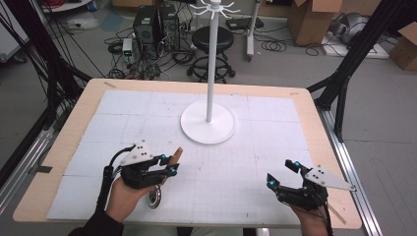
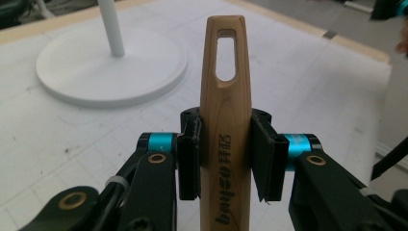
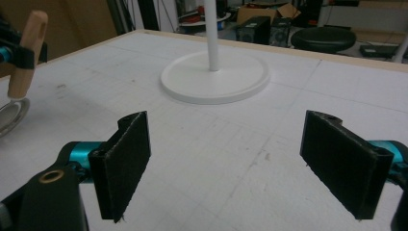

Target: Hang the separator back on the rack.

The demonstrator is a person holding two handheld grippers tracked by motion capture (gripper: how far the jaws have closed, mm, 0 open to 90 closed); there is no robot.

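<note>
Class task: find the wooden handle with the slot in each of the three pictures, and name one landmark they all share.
High view: the wooden handle sits left of centre, shut in the left tool.
Left gripper view: centre, upright, clamped between the jaws.
Right gripper view: far upper left.
Shared landmark: the white stand base.

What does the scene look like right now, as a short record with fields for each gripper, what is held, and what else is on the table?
left gripper: shut on the wooden handle with a slotted hole, fingers clamped on both sides
held tool: handle points up and forward; its round metal end is near the table below the hand
right gripper: open, nothing between its fingers, above the white mat
stand: white pole on a round white base, centre of the table, apart from both grippers
table surface: white gridded mat on a light wooden tabletop
</note>
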